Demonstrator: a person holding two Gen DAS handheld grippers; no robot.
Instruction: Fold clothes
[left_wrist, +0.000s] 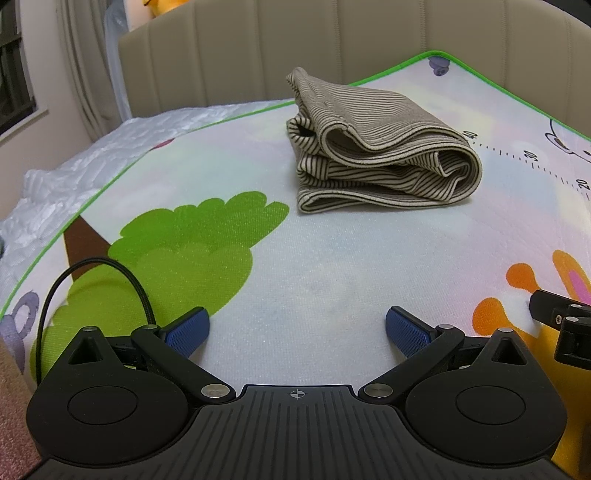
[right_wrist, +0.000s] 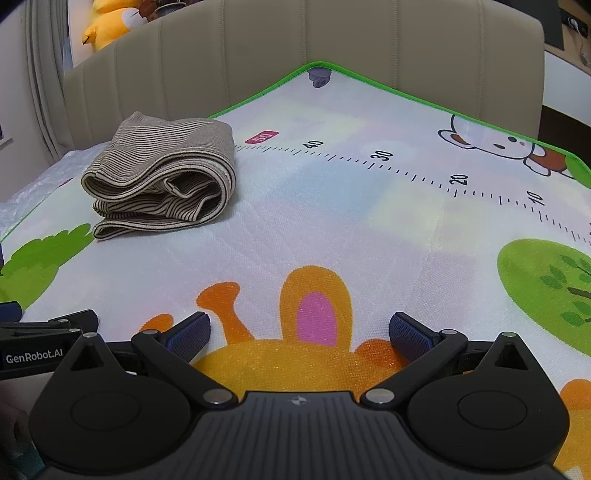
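1. Left wrist view: left gripper (left_wrist: 297, 328) spread wide, holding nothing, low over cartoon mat (left_wrist: 332, 266).
2. Striped garment (left_wrist: 376, 151) folded in layers, lying on mat ahead, well apart from fingers.
3. Right wrist view: right gripper (right_wrist: 299, 330) also spread wide, holding nothing; garment far-left.

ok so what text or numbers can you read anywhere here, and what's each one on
"GenRobot.AI": on the side of the left tool, seen from the right wrist view.
"50": in a pink tag on the play mat, at the ruler's end.
"40", "30", "20", "10": along the printed ruler on the mat.
No text visible on the folded striped garment.
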